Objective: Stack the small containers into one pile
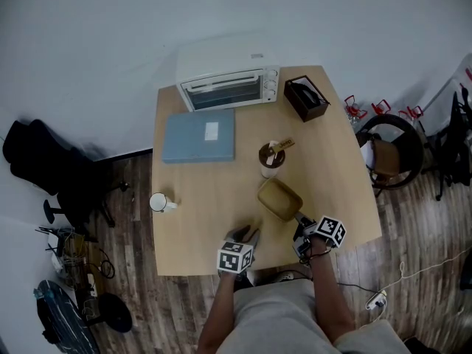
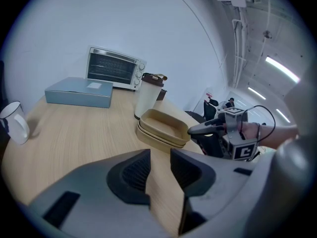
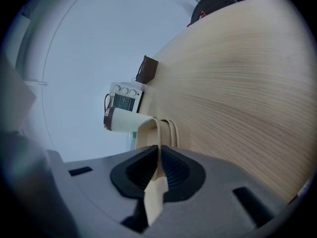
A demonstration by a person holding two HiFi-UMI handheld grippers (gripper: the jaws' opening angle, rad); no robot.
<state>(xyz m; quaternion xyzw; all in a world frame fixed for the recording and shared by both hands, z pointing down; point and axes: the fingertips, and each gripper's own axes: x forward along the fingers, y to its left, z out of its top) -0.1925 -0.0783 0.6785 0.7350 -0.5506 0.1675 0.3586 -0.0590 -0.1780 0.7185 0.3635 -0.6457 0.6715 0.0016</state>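
A: Containers, where?
B: Tan rectangular containers (image 1: 279,198) are nested in one pile, flat on the wooden surface (image 1: 193,231), right of its middle; they sit just in front of a tall white cup (image 1: 271,158) with a brown lid; can't tell if pile and cup touch.
A: Right tongs?
B: Right tongs (image 3: 159,163) are nearly closed, pads pinching the thin rim of one container at the pile's corner nearest the person; it looks like the top one in the left gripper view; two more rims show just behind the pinched one in the right gripper view.
A: Left?
B: Left tongs (image 2: 159,166) have their jaws parted by a modest gap, nothing between them, only bare wood seen through it; they sit left of the pile, near but apart, tilted down and pointing toward it, close to the surface's near edge.
A: Anything else on there?
B: White toaster oven (image 1: 228,80) at the far edge; flat blue-grey box (image 1: 199,135) just in front of it; dark brown box (image 1: 306,98) at the far right corner; white mug (image 1: 158,202) by the left edge, well apart from the pile.
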